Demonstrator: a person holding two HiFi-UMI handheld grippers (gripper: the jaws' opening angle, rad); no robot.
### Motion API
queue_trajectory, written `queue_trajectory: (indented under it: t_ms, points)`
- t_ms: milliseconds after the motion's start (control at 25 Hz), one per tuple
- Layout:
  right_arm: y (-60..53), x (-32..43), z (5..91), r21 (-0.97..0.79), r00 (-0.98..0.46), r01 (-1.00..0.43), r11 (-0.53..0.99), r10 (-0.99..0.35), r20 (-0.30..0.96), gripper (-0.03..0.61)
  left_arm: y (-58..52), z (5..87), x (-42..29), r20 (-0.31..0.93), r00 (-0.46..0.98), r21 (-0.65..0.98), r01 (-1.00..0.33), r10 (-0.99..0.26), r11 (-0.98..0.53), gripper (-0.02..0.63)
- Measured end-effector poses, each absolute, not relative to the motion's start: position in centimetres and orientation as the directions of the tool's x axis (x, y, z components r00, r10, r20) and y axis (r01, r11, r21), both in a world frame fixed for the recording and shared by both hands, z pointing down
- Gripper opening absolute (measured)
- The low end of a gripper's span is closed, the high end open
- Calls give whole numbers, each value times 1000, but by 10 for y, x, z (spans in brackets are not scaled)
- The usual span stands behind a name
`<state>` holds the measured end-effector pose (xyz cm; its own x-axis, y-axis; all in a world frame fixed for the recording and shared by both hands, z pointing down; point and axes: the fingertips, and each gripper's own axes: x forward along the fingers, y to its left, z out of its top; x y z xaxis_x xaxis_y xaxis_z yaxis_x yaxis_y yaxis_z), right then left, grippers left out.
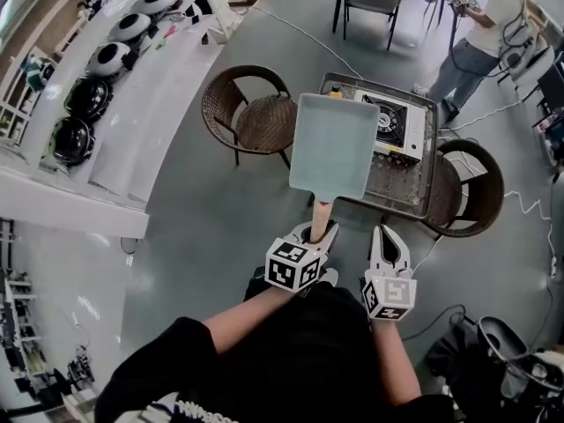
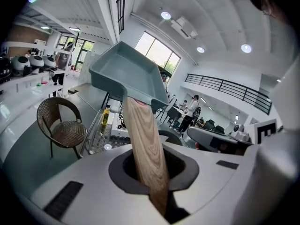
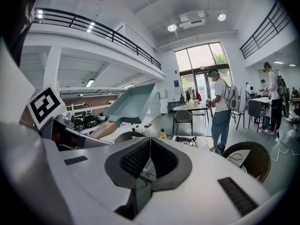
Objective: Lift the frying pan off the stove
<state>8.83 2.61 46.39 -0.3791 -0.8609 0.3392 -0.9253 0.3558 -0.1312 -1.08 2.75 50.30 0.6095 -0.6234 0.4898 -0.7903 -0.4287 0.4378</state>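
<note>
Jaws of the left gripper (image 2: 152, 170) are clenched on the wooden handle (image 2: 144, 139) of a pale teal square frying pan (image 2: 127, 74). The handle runs straight out from between them, and the pan body sits at its far end, ahead of and above the jaws, tilted. In the head view the frying pan hangs in the air beyond the jaws, clear of the portable gas stove (image 1: 394, 120). The stove stands further ahead and to the right of them on a metal-topped table (image 1: 398, 188). The right gripper (image 3: 149, 165) has its jaws pressed together with nothing between them; the pan shows ahead and to the left of them. One wicker chair (image 1: 256, 117) stands left of the table, another (image 1: 476, 188) to its right.
</note>
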Motion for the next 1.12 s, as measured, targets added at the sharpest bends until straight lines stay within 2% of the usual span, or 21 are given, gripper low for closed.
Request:
queue_trajectory:
  t_ms: [480, 720, 1120]
  points:
    - [16, 3, 445, -79, -333, -943, 325, -892, 304, 31, 16, 475, -99, 438, 621, 380, -783, -650, -492, 43]
    - [6, 4, 443, -48, -254, -967, 251, -917, 308, 31, 4, 468, -118, 411, 629, 354, -778, -660, -520, 43]
    - [-6, -5, 434, -41, -227, -973, 225, -932, 282, 29, -19, 460, -132, 380, 658, 362, -752, -650, -550, 43]
